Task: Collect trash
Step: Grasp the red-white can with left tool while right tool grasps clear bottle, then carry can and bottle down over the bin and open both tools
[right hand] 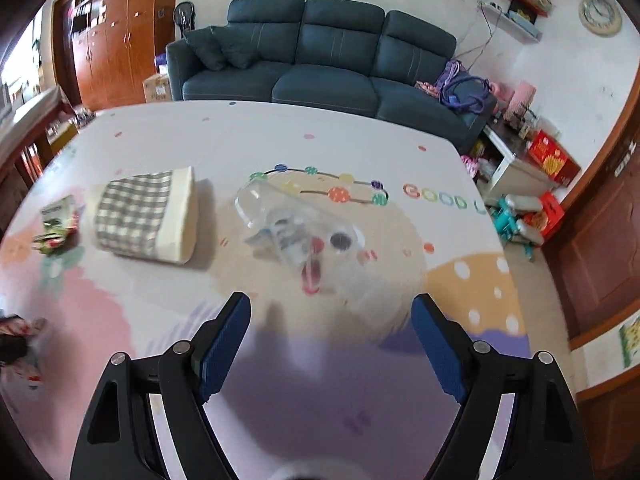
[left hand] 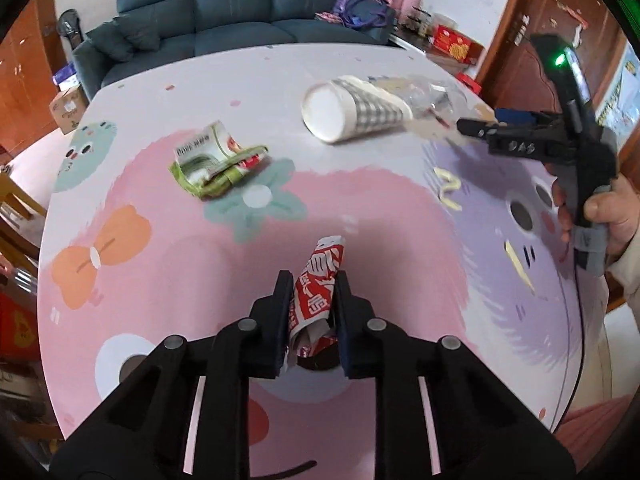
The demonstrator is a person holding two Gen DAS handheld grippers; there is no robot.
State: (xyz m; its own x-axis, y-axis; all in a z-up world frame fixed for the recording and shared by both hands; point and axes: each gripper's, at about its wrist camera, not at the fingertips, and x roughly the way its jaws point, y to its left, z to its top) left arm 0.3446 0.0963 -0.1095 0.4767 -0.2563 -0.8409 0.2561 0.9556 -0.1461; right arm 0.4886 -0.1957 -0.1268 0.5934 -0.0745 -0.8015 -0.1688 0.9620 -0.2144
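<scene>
Left gripper (left hand: 312, 280): clenched on a crumpled red-and-white wrapper (left hand: 318, 276), which stands up between the fingers, long axis running forward along them, above the table (left hand: 160, 280).

Right gripper (right hand: 330, 312): released, jaws spread wide, nothing between them. Hovers over the table's near right part, pointing at the clear plastic bottle (right hand: 296, 224).

Bottle: lies on its side straight ahead of the right gripper, near but not touching. Long axis runs diagonally, from far left to near right, with the red-tipped end nearest the jaws; outline blurred. Judgement: the right hand is much nearer to it than the left, and the open span looks wide enough to take it across its width once the jaws turn square to that axis.

Checked bin (right hand: 148, 216): tipped on its side just left of the bottle, apart from it; white mouth faces the left gripper. Likely destination for the trash.

Green wrapper (left hand: 216, 164): crumpled, on the table left of the bin, ahead-left of the left gripper, well apart from the right.

Obstructions: none seen between right gripper and bottle; the bin is the closest neighbour on the left.

Surroundings: blue sofa (right hand: 320, 60) beyond the table.
</scene>
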